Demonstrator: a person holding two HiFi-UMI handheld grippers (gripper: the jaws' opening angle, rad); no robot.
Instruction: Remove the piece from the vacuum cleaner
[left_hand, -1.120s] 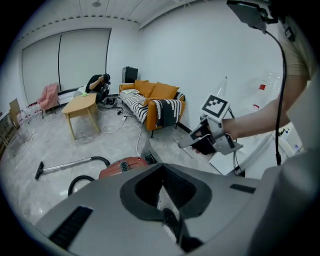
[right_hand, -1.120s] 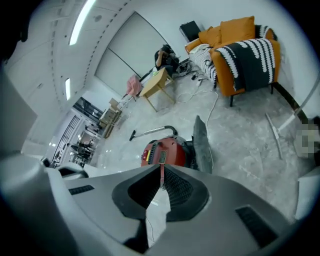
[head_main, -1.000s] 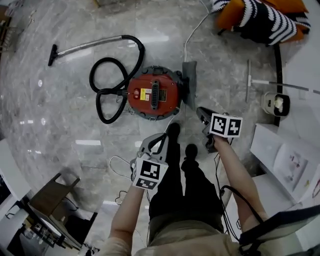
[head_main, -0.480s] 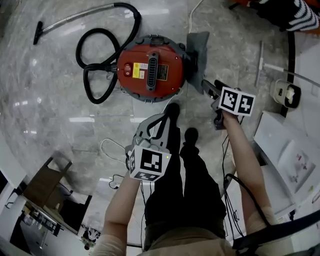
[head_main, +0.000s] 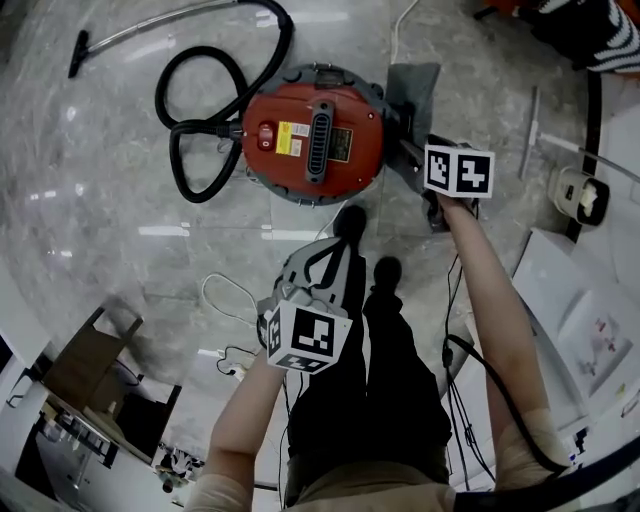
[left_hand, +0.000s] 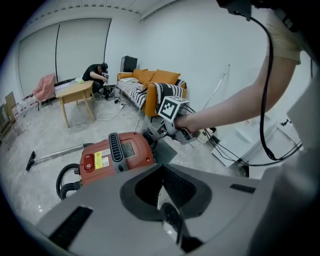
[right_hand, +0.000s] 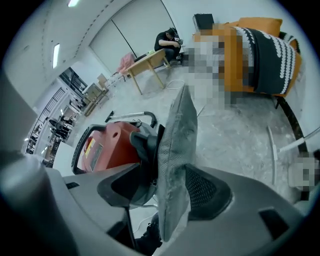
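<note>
A round red vacuum cleaner (head_main: 312, 135) stands on the marble floor, with its black hose (head_main: 200, 130) looped at its left. A flat grey piece (head_main: 415, 85) sticks out from its right side. My right gripper (head_main: 407, 153) is at that piece. In the right gripper view the grey piece (right_hand: 177, 145) stands upright between the jaws of the right gripper (right_hand: 167, 192), which have just been opening and are open wide. My left gripper (head_main: 325, 262) hangs nearer me, above my shoes. In its own view the left gripper (left_hand: 161, 172) is shut and empty, pointing at the vacuum cleaner (left_hand: 117, 155).
My black shoes (head_main: 348, 222) are just in front of the vacuum. White cables (head_main: 225, 310) lie on the floor at the left. A thin rod (head_main: 530, 130) and white boxes (head_main: 580, 310) lie right. An orange sofa (left_hand: 155, 87), a wooden table (left_hand: 75, 95) and a seated person (left_hand: 97, 75) are farther off.
My right gripper has gone down and forward to the grey piece at the vacuum's right side. The left gripper has sunk a little. The vacuum looks nearer in the head view.
</note>
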